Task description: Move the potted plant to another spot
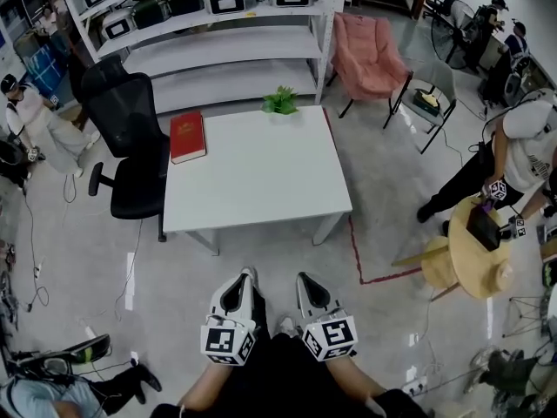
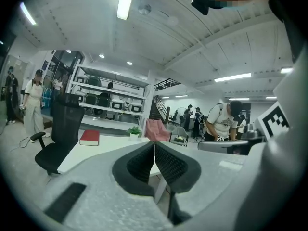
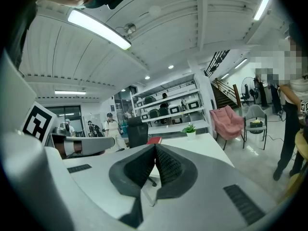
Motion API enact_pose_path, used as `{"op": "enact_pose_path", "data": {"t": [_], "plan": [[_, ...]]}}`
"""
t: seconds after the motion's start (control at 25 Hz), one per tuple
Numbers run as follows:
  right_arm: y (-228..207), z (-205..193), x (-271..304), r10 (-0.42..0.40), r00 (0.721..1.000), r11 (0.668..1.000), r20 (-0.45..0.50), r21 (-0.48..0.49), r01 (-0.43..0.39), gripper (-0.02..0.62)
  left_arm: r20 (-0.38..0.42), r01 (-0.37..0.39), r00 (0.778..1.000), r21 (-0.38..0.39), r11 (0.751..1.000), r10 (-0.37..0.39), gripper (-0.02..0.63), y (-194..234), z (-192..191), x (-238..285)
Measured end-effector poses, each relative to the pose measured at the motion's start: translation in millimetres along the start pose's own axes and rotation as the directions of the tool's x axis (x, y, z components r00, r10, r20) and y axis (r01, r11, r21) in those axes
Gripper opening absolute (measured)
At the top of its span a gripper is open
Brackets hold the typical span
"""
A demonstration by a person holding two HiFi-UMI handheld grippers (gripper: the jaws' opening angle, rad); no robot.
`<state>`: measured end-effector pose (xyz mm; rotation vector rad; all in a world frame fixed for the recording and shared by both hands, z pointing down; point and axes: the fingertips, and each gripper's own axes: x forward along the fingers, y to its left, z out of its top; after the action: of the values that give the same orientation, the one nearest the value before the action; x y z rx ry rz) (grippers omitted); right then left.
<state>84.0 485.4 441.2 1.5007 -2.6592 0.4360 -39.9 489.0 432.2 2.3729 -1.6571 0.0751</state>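
Head view: I am looking steeply down at a white desk (image 1: 261, 181). The potted plant (image 1: 280, 102) is standing at the desk's far edge, right of the middle. A red book (image 1: 187, 136) is lying flat at the far left corner, well apart from the plant. A black office chair (image 1: 130, 133) is sitting against the desk's left side, shelves (image 1: 218, 55) are running behind the desk, and a pink chair (image 1: 370, 55) is standing off to the far right. The left gripper (image 1: 248, 273) and the right gripper (image 1: 304, 278) are hanging side by side short of the desk's near edge, over the floor, well apart from the plant.

Left gripper view: I am reading the fingers (image 2: 142, 165) as pressed together, with nothing between them. Beyond the left gripper (image 2: 154, 146) the desk (image 2: 108, 146) is showing, with the book (image 2: 90, 137) on its left and the plant (image 2: 134, 131) upright farther back. The pink chair (image 2: 156, 130) is showing just right of the plant.

Right gripper view: these fingers (image 3: 168, 165) are also meeting at the tips, holding nothing. Past the right gripper (image 3: 155, 148) the plant (image 3: 190, 129) is standing upright on the desk (image 3: 204, 146), right of the fingertips, with the book (image 3: 154, 140) left of it.
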Motion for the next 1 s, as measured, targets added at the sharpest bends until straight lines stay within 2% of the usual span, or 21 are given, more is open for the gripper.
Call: {"op": "enact_pose_path", "data": {"t": [0.56, 1.0], "plan": [[-24.3, 31.4, 141.6, -0.069, 0.998, 0.997, -0.009, -0.020, 0.068, 0.012, -0.008, 0.094, 0.996, -0.022, 0.995, -0.094, 0.018, 93.3, 32.6, 127.9], [-16.4, 54.2, 266.4, -0.149, 0.988, 0.989, -0.038, -0.026, 0.148, 0.012, -0.048, 0.194, 0.980, -0.034, 0.980, -0.195, 0.018, 188.1, 65.3, 204.9]]}}
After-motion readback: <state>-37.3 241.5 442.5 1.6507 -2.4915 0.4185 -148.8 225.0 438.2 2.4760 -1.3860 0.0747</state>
